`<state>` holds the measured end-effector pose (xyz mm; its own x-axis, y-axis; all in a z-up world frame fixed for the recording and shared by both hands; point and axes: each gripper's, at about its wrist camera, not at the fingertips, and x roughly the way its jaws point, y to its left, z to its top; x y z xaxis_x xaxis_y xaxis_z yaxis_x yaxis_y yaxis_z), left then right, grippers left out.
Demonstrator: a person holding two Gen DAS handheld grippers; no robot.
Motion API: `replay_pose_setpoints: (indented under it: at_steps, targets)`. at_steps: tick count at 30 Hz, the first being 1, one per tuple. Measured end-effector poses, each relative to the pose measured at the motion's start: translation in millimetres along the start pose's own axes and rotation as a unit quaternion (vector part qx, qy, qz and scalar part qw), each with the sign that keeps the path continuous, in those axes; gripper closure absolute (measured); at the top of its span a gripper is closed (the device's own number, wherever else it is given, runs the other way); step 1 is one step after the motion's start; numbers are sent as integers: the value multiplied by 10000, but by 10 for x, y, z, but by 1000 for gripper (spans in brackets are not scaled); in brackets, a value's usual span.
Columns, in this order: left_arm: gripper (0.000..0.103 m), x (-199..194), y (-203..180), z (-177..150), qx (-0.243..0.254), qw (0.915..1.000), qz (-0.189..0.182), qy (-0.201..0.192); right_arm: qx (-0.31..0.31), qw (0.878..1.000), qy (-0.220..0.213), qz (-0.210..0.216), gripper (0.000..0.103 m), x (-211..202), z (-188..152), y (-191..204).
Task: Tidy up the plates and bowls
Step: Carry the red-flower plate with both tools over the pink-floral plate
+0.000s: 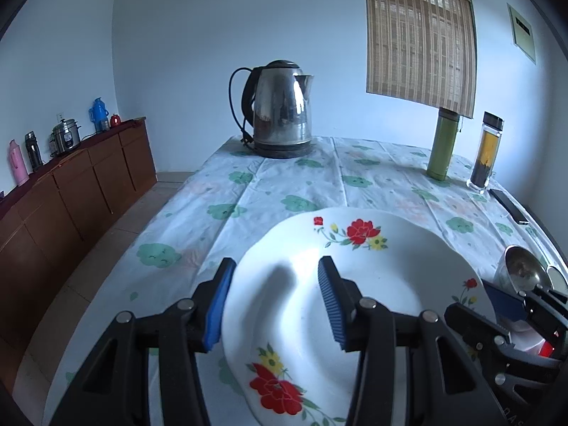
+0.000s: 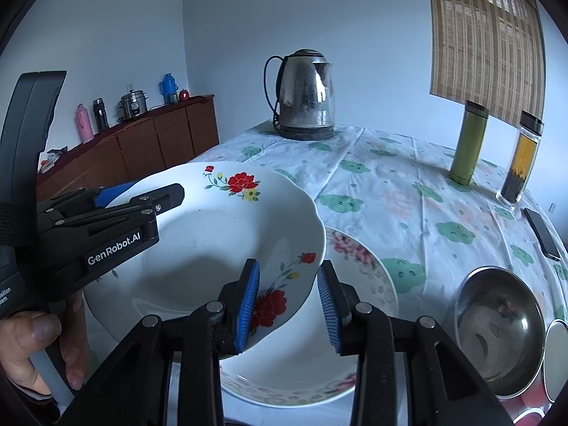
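A white plate with red flowers [image 1: 372, 277] [image 2: 213, 248] is held off the table between both grippers. My left gripper [image 1: 273, 303] [image 2: 142, 191] is shut on its left rim, one blue pad under the plate and the other on its inner face. My right gripper [image 2: 288, 305] [image 1: 525, 301] is shut on the opposite rim. Below it, a second plate with pink flowers [image 2: 358, 259] lies on the tablecloth, partly hidden by the held plate. A steel bowl [image 2: 497, 323] [image 1: 522, 269] stands to the right, with the rim of another steel bowl [image 2: 557, 355] beside it.
On the flowered tablecloth [image 1: 284, 184] stand a steel kettle [image 1: 280, 113] at the back, a green flask [image 1: 442, 145] and a glass jar [image 1: 486, 152] at the right, with a dark phone [image 1: 509, 206] near them. A wooden sideboard [image 1: 71, 191] runs along the left wall. A hand [image 2: 32, 348] holds the left gripper.
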<state>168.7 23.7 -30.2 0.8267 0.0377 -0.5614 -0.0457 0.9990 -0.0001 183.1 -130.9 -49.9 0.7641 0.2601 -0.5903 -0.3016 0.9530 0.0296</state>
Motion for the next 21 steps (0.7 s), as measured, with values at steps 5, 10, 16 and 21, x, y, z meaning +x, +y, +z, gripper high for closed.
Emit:
replay_pose_setpoints:
  at_steps: [5, 10, 16, 21]
  targets:
    - [57, 30, -119, -2, 69, 10000, -37, 28, 114, 9999, -41, -40, 66, -39, -11, -124]
    - [57, 25, -220, 11, 100, 9999, -62, 27, 188, 9998, -47, -85, 66, -64, -21, -211]
    - [57, 41, -325, 24, 128, 9998, -130, 15, 276, 9995, -75, -160, 66, -98, -35, -301]
    - [57, 105, -389, -17, 151, 9997, -170, 75, 331, 9992, -65, -204, 66, -97, -51, -362]
